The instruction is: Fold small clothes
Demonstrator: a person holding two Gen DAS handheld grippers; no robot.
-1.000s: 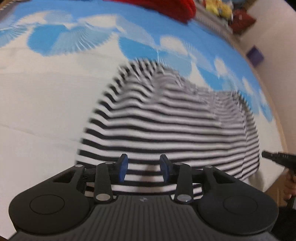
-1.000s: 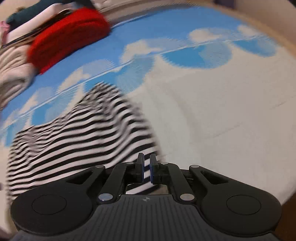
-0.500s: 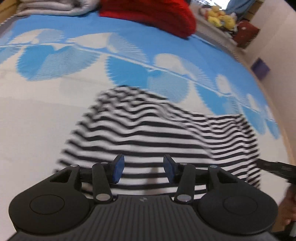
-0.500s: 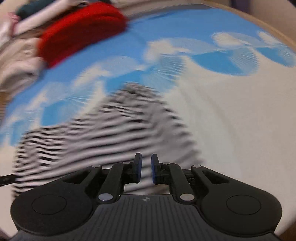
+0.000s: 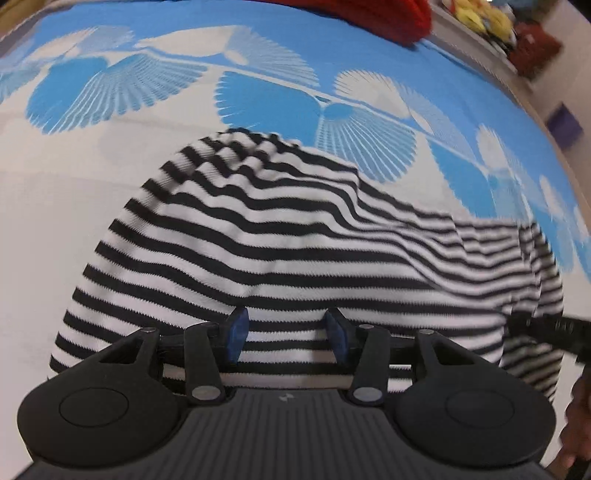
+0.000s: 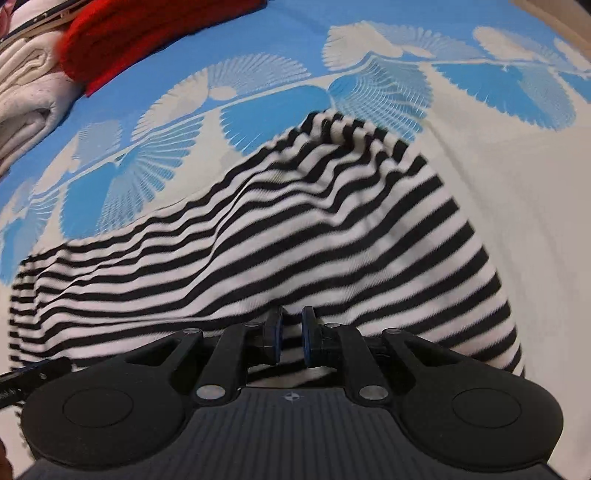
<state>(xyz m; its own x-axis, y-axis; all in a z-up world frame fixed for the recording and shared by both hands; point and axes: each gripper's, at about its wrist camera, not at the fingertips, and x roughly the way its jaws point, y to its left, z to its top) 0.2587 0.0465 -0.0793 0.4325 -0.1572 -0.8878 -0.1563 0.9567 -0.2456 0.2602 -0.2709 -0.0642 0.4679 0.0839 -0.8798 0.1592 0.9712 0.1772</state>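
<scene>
A black-and-white striped garment (image 5: 280, 240) lies spread on a bed sheet (image 5: 55, 206) with a blue and white fan pattern; it also shows in the right wrist view (image 6: 295, 236). My left gripper (image 5: 286, 334) is open, its blue pads apart, just over the garment's near edge. My right gripper (image 6: 290, 334) has its jaws close together with a narrow gap, at the near edge of the garment; whether cloth is pinched between them is not clear. The right gripper's tip shows in the left wrist view (image 5: 550, 328).
A red folded cloth (image 6: 147, 33) and a pale folded blanket (image 6: 26, 92) lie at the far end of the bed. Soft toys (image 5: 480, 18) and a purple box (image 5: 565, 122) are beyond the bed's right edge.
Both grippers have moved in closer over the striped garment. The left jaws have opened a little wider. The right jaws have opened from nearly touching to a narrow gap.
</scene>
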